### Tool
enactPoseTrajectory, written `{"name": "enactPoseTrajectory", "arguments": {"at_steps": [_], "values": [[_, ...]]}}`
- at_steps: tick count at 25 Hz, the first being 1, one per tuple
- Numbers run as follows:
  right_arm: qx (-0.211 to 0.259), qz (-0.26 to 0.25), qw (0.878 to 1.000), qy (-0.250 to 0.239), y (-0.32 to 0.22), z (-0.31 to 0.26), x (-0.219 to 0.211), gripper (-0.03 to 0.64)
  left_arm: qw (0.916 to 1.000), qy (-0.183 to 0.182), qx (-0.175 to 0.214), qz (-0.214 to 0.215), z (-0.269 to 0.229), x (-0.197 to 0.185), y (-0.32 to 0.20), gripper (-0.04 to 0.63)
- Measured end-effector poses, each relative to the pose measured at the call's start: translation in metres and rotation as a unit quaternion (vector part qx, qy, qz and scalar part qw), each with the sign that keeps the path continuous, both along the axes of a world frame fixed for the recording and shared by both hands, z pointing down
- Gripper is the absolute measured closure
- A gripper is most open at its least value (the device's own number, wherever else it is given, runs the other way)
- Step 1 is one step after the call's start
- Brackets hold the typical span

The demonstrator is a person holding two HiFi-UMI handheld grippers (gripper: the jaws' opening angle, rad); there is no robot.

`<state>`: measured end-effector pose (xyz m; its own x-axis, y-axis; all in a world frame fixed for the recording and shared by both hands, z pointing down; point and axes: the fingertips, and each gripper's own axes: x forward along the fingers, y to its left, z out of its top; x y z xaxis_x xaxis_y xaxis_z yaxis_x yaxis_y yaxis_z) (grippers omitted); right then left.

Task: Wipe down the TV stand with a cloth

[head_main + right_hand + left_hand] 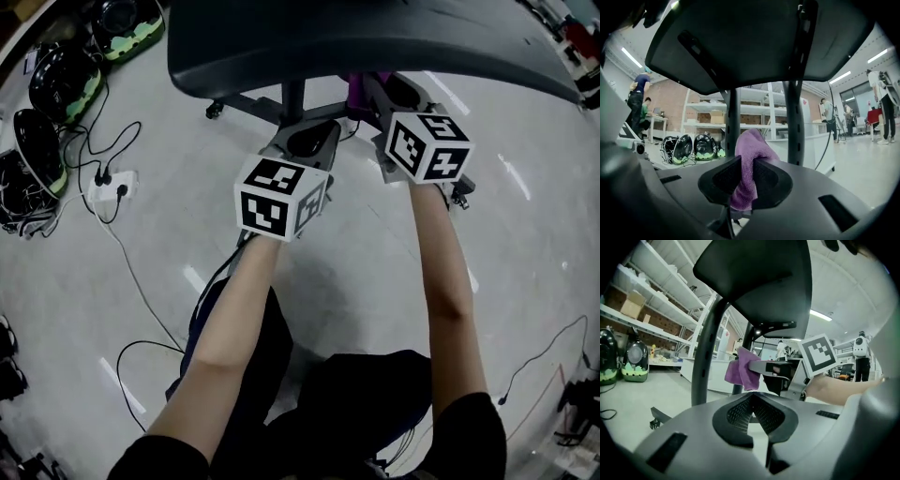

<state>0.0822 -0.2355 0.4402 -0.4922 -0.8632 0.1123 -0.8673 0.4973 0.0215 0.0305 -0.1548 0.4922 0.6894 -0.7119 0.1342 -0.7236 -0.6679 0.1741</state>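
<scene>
The TV stand has dark upright poles [732, 125] on a wheeled base [246, 105], and the dark TV panel [375, 37] hangs over both grippers. My right gripper [743, 176] is shut on a purple cloth [749, 154], which bulges up between its jaws just in front of the poles. The left gripper view shows that cloth [740, 372] held out beside a stand pole [704, 363]. My left gripper [751, 400] is shut with nothing in it, low and to the left of the right gripper [370, 92]. In the head view the left gripper [309, 142] points at the stand's base.
Black and green helmets [58, 77] lie on the floor at the far left, by a power strip [117, 187] with trailing cables. A caster [215, 111] sticks out from the base. Shelving [642, 301] and several people [637, 101] stand in the background.
</scene>
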Motion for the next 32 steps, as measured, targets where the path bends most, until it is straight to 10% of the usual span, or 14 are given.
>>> {"name": "enactPoseTrajectory", "arguments": {"at_steps": [8, 32], "values": [[0.078, -0.049, 0.995, 0.030, -0.014, -0.034, -0.047, 0.543, 0.9985, 0.045, -0.025, -0.020, -0.013, -0.049, -0.016, 0.589], [0.237, -0.077, 0.962, 0.115, -0.028, -0.111, -0.090, 0.543, 0.9985, 0.023, 0.043, -0.027, -0.040, -0.104, -0.032, 0.589]]}}
